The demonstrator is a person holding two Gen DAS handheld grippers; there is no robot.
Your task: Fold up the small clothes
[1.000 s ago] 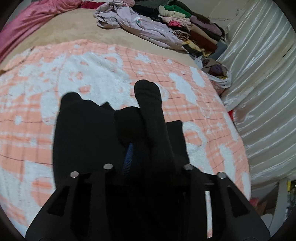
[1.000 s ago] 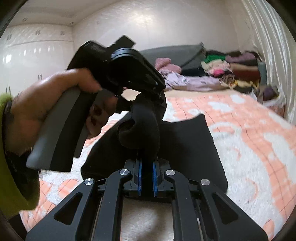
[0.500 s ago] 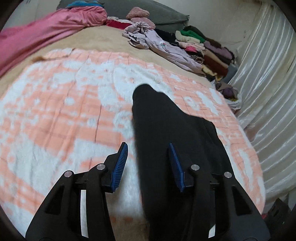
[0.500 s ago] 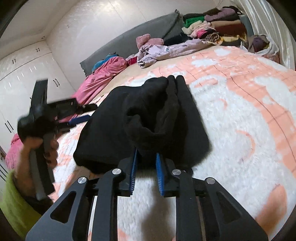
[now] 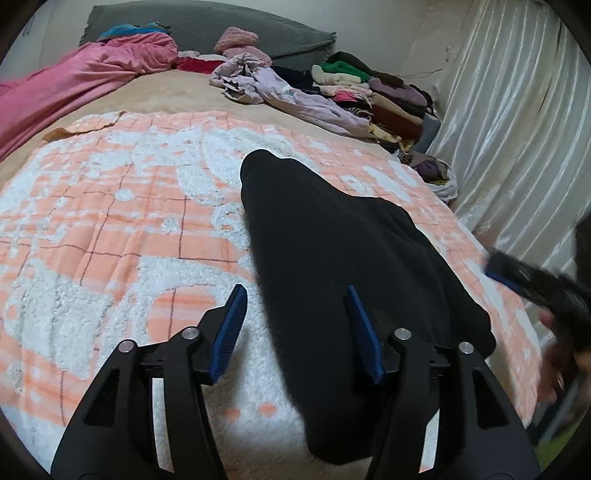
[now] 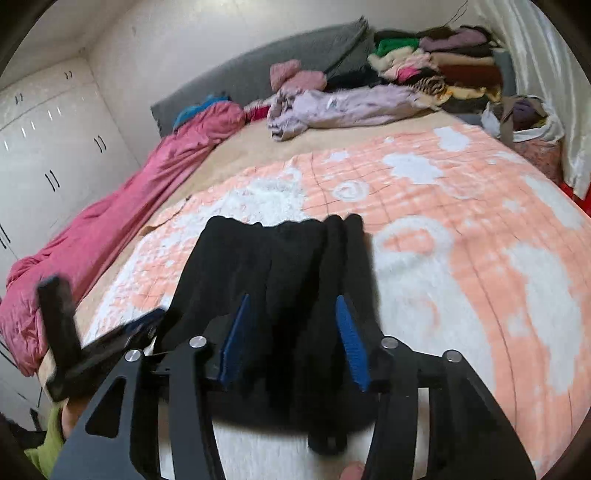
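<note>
A black garment [image 5: 332,266] lies folded lengthwise on the orange-and-white blanket [image 5: 110,221]. My left gripper [image 5: 295,328] is open and empty, hovering over the garment's near left edge. In the right wrist view the same black garment [image 6: 280,266] lies flat with loose folds, and my right gripper [image 6: 293,336] is open just above its near end. The right gripper also shows blurred at the right edge of the left wrist view [image 5: 532,280]. The left gripper shows blurred at the lower left of the right wrist view [image 6: 110,336].
A pink quilt [image 5: 74,85] lies along the bed's left side. A lilac garment [image 5: 295,99] and a stack of folded clothes [image 5: 376,96] sit at the far right by the grey headboard [image 5: 207,33]. A white curtain [image 5: 517,129] hangs on the right.
My right gripper has opened and let go of the black garment, which now lies flat on the blanket. My left gripper opened earlier and has stayed open, drawing back slightly.
</note>
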